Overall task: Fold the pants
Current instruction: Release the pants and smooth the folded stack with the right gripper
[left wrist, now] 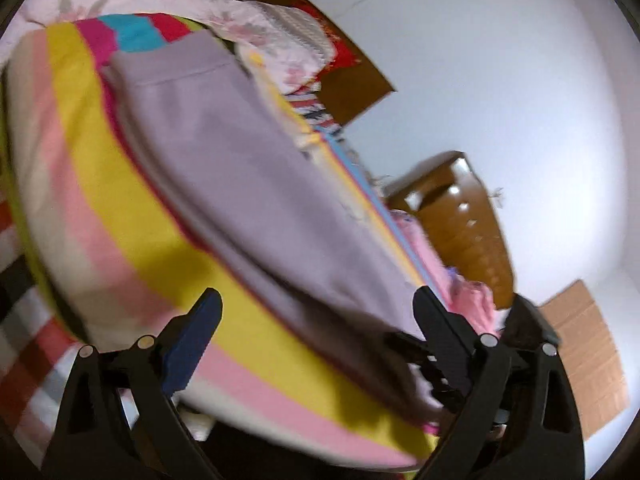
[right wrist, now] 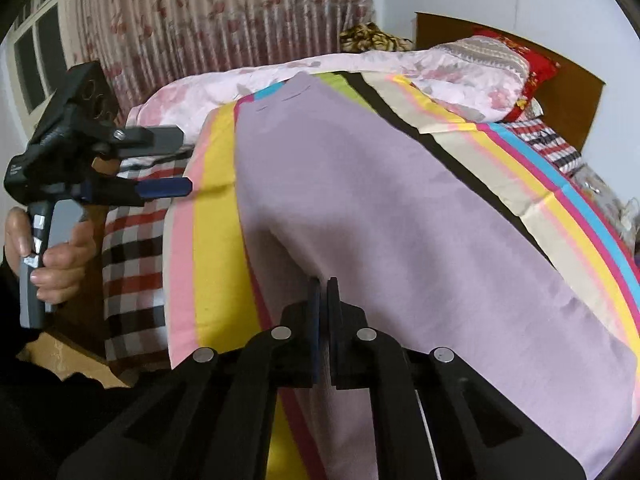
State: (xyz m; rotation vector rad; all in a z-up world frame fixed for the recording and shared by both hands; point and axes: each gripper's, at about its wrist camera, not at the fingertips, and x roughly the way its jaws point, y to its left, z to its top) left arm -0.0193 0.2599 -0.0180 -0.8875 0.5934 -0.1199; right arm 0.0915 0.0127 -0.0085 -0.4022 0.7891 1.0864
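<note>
The lilac pants [right wrist: 380,216] lie spread lengthwise on the striped sheet [right wrist: 216,216] of the bed, stretching away from the right tongs [right wrist: 324,292] toward the far pillow end. They look smooth and long, possibly already doubled leg over leg, though the layers cannot be told apart for sure; no crosswise fold shows yet.

The right tongs are pinched fully together at the near edge of the pants, and the cloth rises to a small peak right at their tips, so they appear to have hold of a pinch of fabric.

The left tongs [left wrist: 316,320] stand wide apart with nothing gripped. In their own view the near end of the pants lies between the two fingers but neither pad presses on it; in the right view they hover off to the left, beside the sheet's edge, held by a hand [right wrist: 52,256].

Judging from this, the folding is at an early stage: one corner is taken, the other still has to be gripped, and the lengthwise fold-over remains.
</note>
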